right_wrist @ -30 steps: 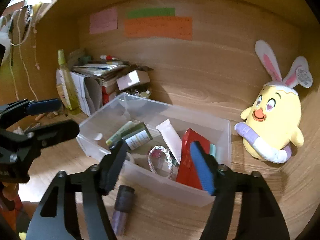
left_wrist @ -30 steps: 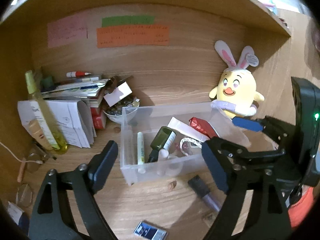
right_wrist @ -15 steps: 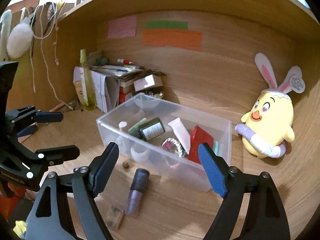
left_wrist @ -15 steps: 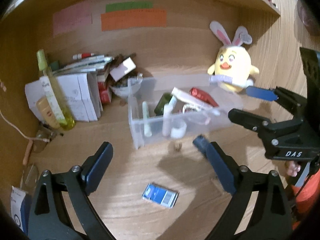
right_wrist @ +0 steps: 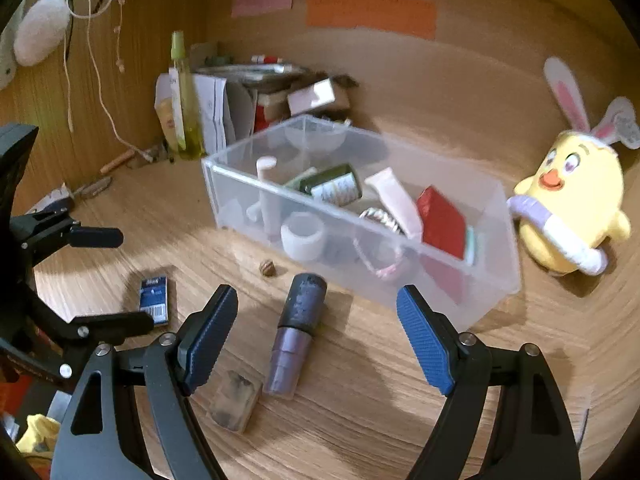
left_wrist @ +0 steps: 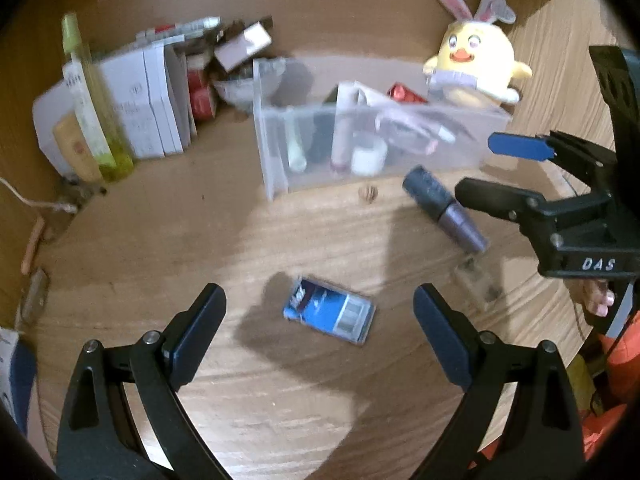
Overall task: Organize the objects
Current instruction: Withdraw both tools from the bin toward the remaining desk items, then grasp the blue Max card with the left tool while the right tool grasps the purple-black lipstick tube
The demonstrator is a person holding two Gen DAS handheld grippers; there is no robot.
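Observation:
A clear plastic bin (left_wrist: 276, 160) (right_wrist: 496, 280) holds tubes, a green bottle, a red packet and a bracelet. On the wooden desk in front of it lie a dark purple bottle (left_wrist: 444, 208) (right_wrist: 296, 332), a small blue box (left_wrist: 330, 314) (right_wrist: 153, 298), a small clear block (right_wrist: 234, 400) (left_wrist: 476, 280) and a tiny brown nut (right_wrist: 267, 268). My left gripper (left_wrist: 320, 344) is open and empty, hovering just in front of the blue box. My right gripper (right_wrist: 318, 340) is open and empty, with the purple bottle between its fingers' line of sight.
A yellow bunny-eared plush (right_wrist: 568, 208) (left_wrist: 476, 68) sits right of the bin. A tall yellow-green bottle (left_wrist: 94, 100) (right_wrist: 186, 96), white boxes (left_wrist: 148, 100) and stacked clutter stand at the back left. Sticky notes (right_wrist: 372, 14) hang on the back wall. Cables dangle at left.
Both grippers have pulled back from the bin and tilted down toward the desk. The blue box, purple bottle and clear block now lie closer to the fingers.

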